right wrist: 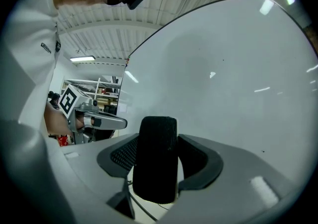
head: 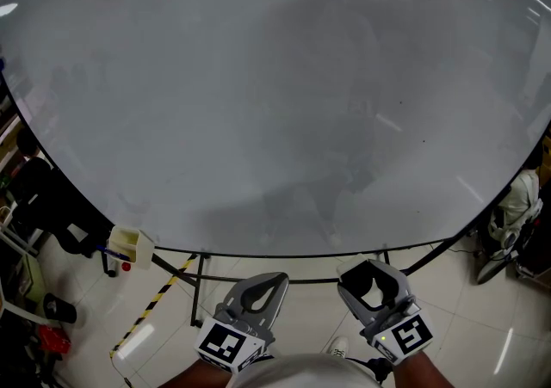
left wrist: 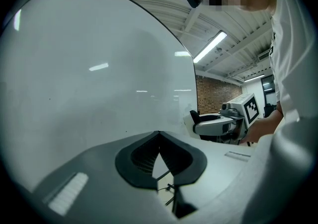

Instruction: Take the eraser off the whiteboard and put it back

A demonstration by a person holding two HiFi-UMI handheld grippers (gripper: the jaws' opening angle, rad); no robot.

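Our right gripper (head: pixel 373 283), jaws wide, clamps the eraser (right wrist: pixel 156 158); next we press it back onto the whiteboard (head: pixel 258 102) ahead. Our left gripper (left wrist: pixel 159 154) is closed, empty.

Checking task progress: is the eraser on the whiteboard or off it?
Off. The eraser stands clamped between the right gripper's jaws, held in front of the whiteboard, not stuck to it.
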